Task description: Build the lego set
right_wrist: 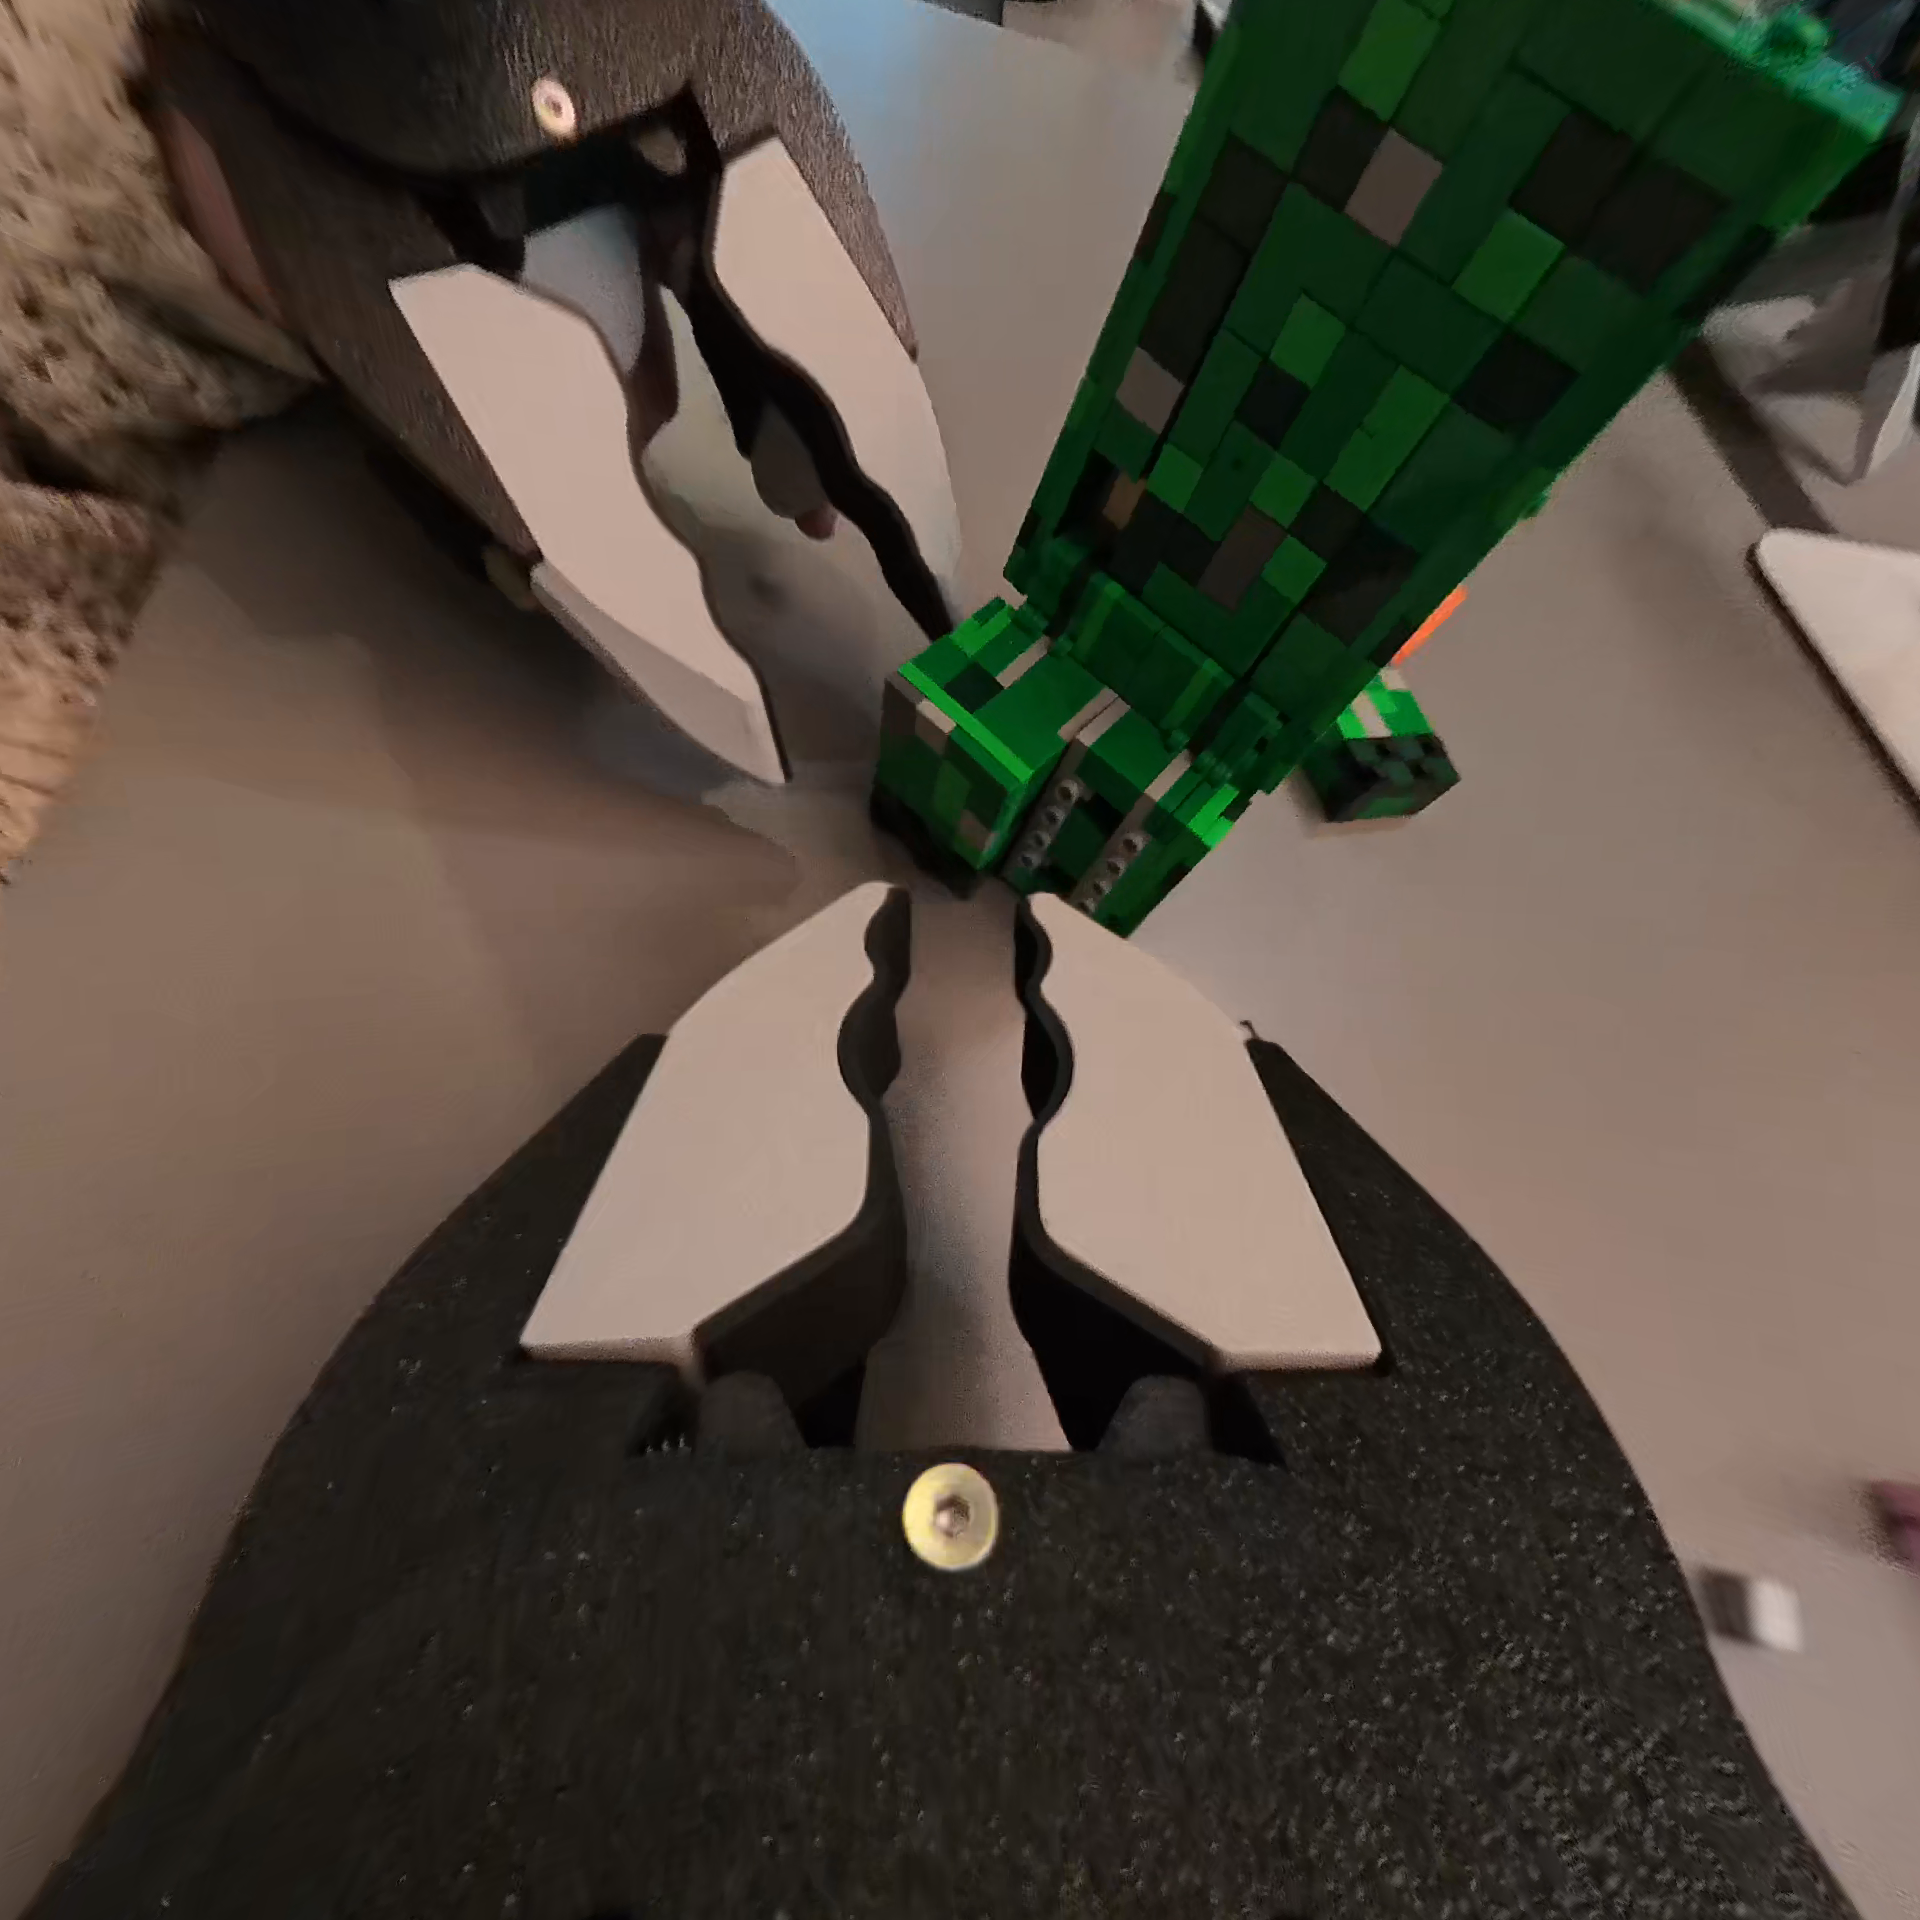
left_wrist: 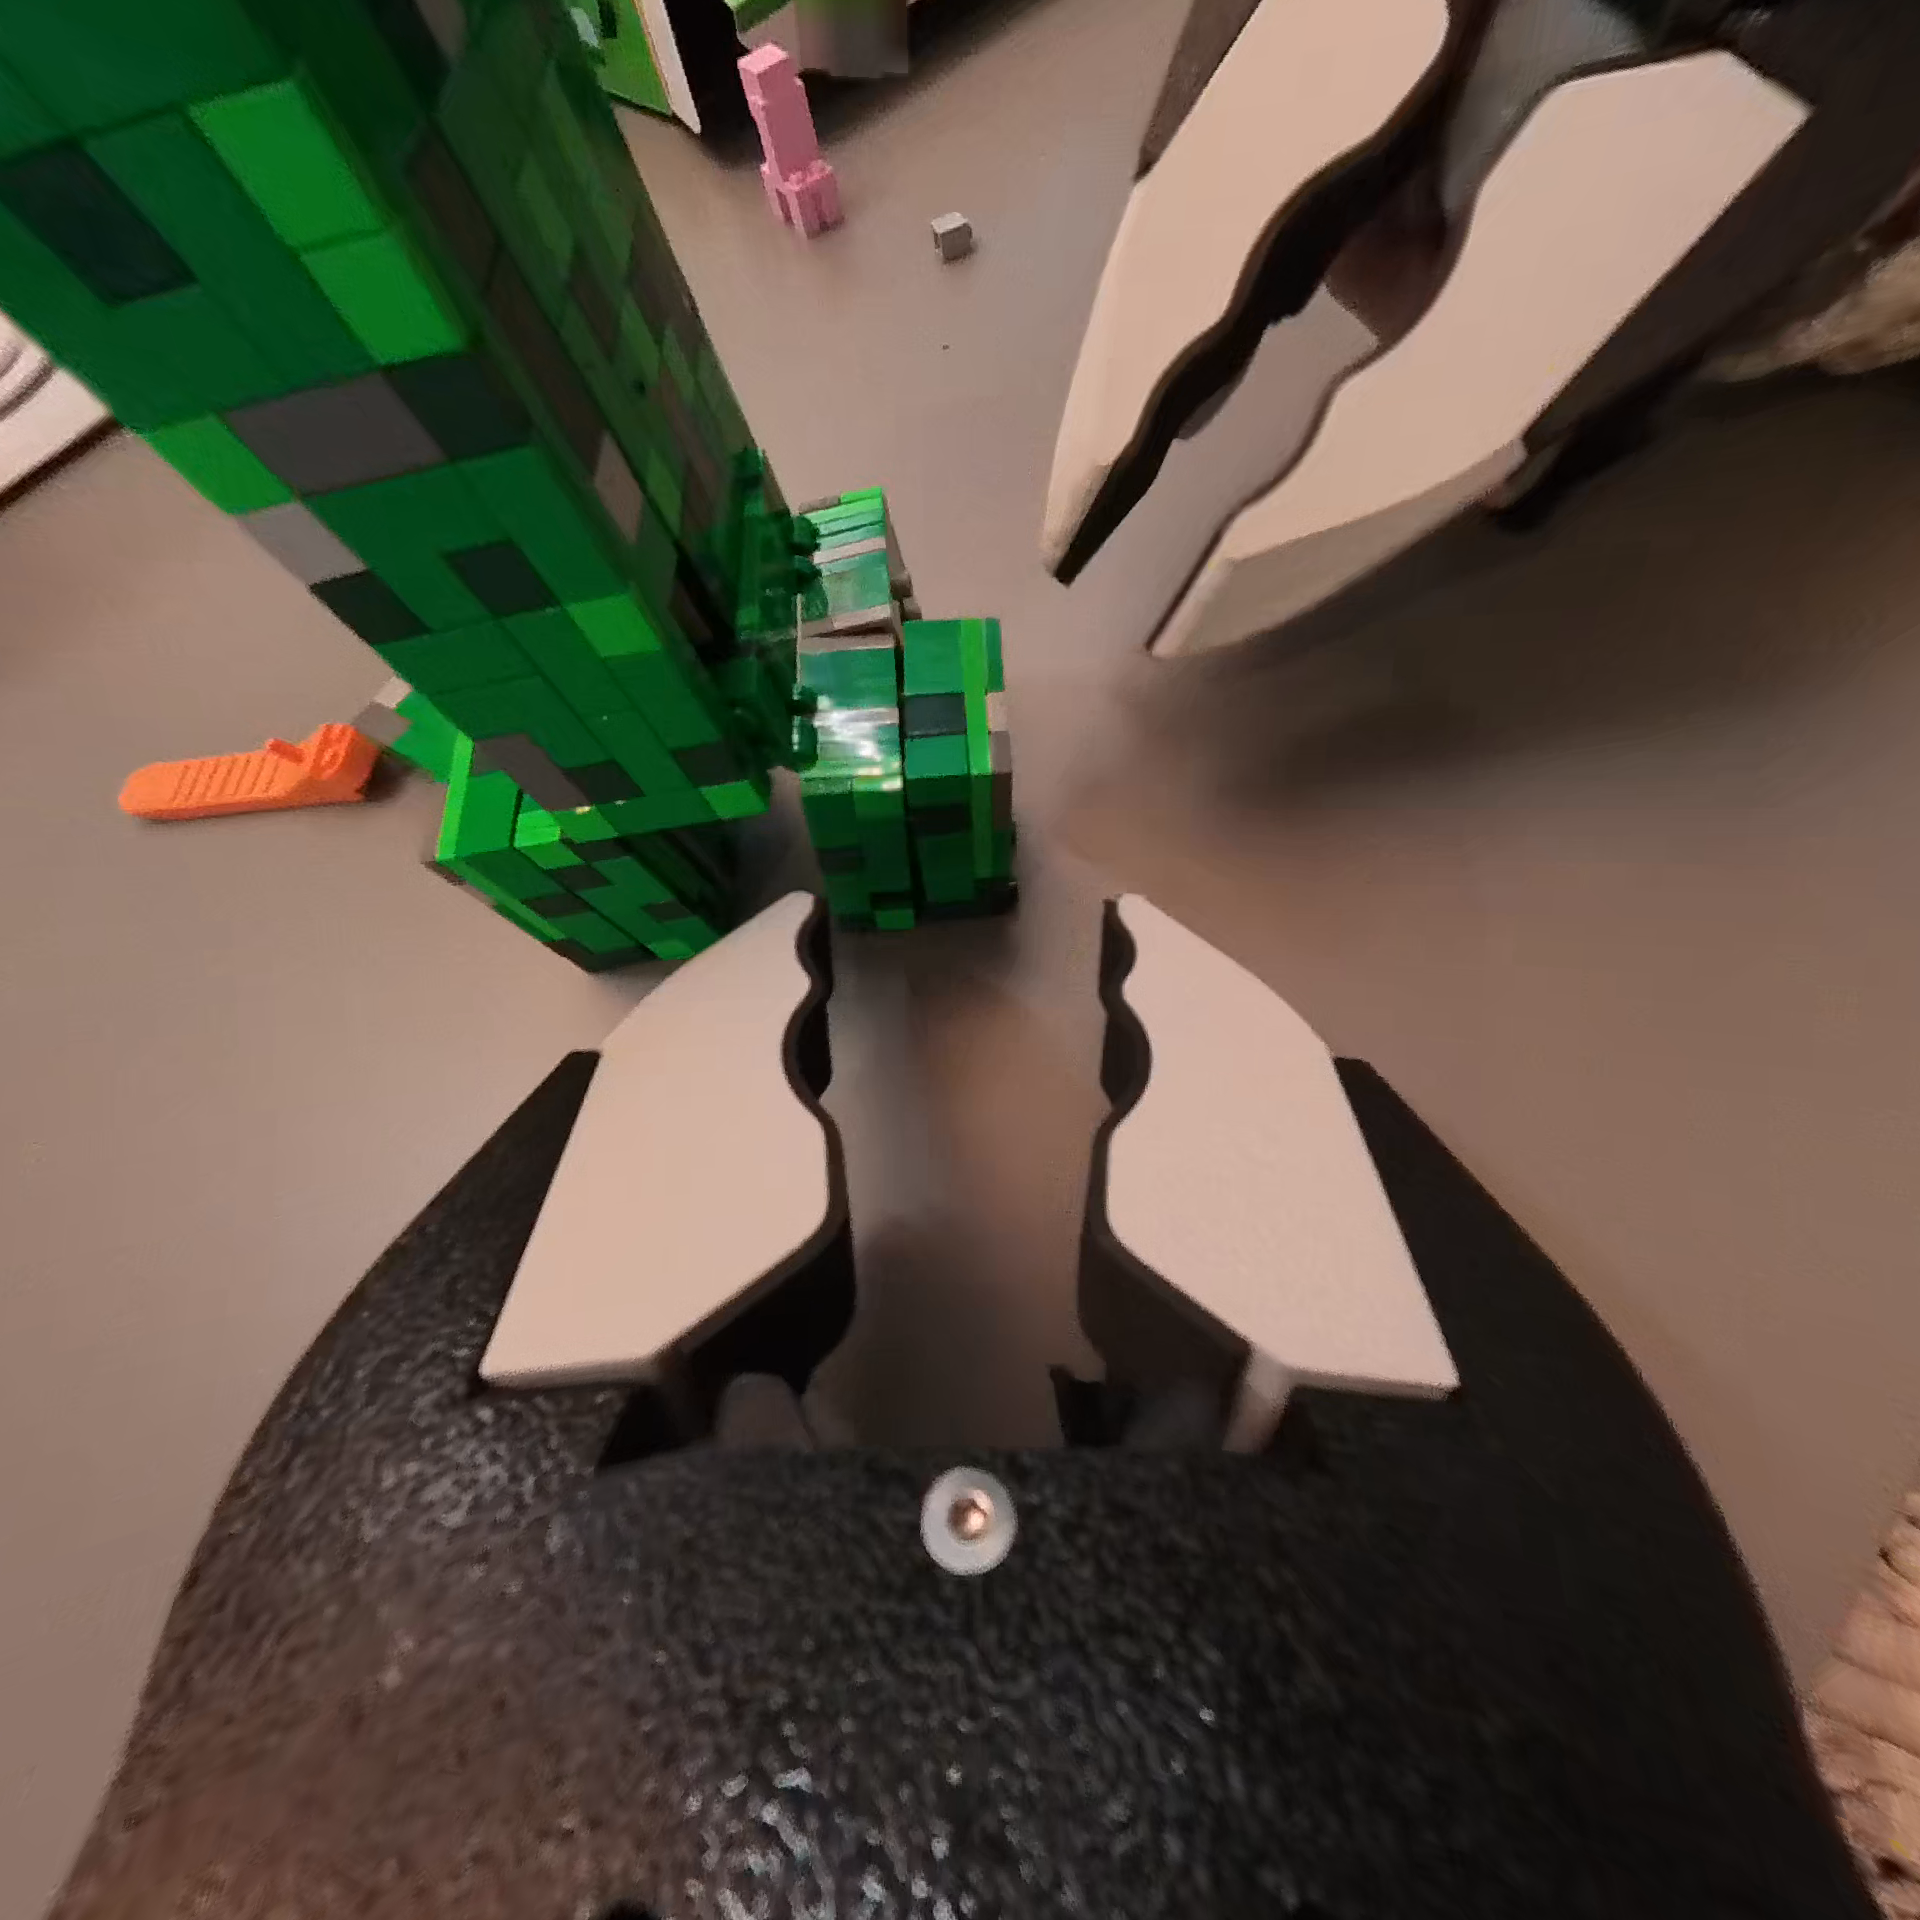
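Observation:
A tall green lego creeper figure (left_wrist: 416,416) stands on the grey table, patterned in light green, dark green and grey tiles. Its blocky feet (left_wrist: 904,769) sit just beyond my left gripper (left_wrist: 966,914), which is open and empty with its tips close to the front foot. In the right wrist view the creeper (right_wrist: 1351,364) rises at the upper right and its near foot (right_wrist: 966,758) lies just past my right gripper (right_wrist: 961,904), which is narrowly open and empty. The right gripper (left_wrist: 1122,603) also shows in the left wrist view, and the left gripper (right_wrist: 852,691) in the right wrist view.
An orange brick separator (left_wrist: 249,774) lies left of the figure. A pink lego pig (left_wrist: 790,135) and a small grey cube (left_wrist: 951,237) stand farther back. A white sheet (right_wrist: 1849,634) lies at the right edge, and a small grey brick (right_wrist: 1756,1621) at the lower right. There is about 6 cm between the tips of the two grippers. Between my right fingertips and the creeper (right_wrist: 1351,364) there is roughly 9 cm.

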Available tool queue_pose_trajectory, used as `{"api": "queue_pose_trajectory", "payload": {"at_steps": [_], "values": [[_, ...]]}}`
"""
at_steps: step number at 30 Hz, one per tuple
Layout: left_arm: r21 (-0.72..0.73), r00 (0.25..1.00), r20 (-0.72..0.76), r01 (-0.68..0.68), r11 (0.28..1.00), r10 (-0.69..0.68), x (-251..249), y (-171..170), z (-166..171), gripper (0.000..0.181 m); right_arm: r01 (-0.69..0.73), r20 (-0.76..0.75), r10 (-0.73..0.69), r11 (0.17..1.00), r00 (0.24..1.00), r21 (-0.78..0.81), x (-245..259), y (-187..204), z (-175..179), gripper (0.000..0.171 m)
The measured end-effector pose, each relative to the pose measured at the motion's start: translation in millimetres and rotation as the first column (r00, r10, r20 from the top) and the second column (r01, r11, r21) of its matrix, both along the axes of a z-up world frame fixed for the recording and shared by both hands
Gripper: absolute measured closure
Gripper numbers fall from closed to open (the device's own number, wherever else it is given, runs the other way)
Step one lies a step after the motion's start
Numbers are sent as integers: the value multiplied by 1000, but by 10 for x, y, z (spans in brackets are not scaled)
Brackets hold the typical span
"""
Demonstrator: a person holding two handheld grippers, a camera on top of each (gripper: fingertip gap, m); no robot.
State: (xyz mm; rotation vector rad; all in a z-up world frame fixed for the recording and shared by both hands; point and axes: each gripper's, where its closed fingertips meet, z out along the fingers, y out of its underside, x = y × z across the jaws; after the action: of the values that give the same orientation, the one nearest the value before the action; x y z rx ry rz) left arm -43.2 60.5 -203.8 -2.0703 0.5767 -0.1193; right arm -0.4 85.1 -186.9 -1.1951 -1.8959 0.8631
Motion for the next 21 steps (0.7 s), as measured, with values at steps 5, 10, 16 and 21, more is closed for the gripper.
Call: {"api": "queue_pose_trajectory", "payload": {"at_steps": [5, 10, 16, 21], "values": [[-39, 998, 37, 43, 998, -41, 69, 56, -26, 122, 184, 31, -182, 982, 983, -44, -51, -85, -50, 136], [-73, 991, 93, 98, 992, -91, 153, 50, -34, 112, 388, 22, -388, 922, 921, 11, -25, -17, -63, 134], [-93, 976, 146, 175, 980, -160, 309, 28, -25, 107, 532, -1, -532, 845, 847, -52, 56, -54, -63, 127], [-80, 970, 143, 208, 975, -196, 290, -130, -12, 111, 548, 25, -548, 832, 836, -85, 56, -234, -79, 123]]}}
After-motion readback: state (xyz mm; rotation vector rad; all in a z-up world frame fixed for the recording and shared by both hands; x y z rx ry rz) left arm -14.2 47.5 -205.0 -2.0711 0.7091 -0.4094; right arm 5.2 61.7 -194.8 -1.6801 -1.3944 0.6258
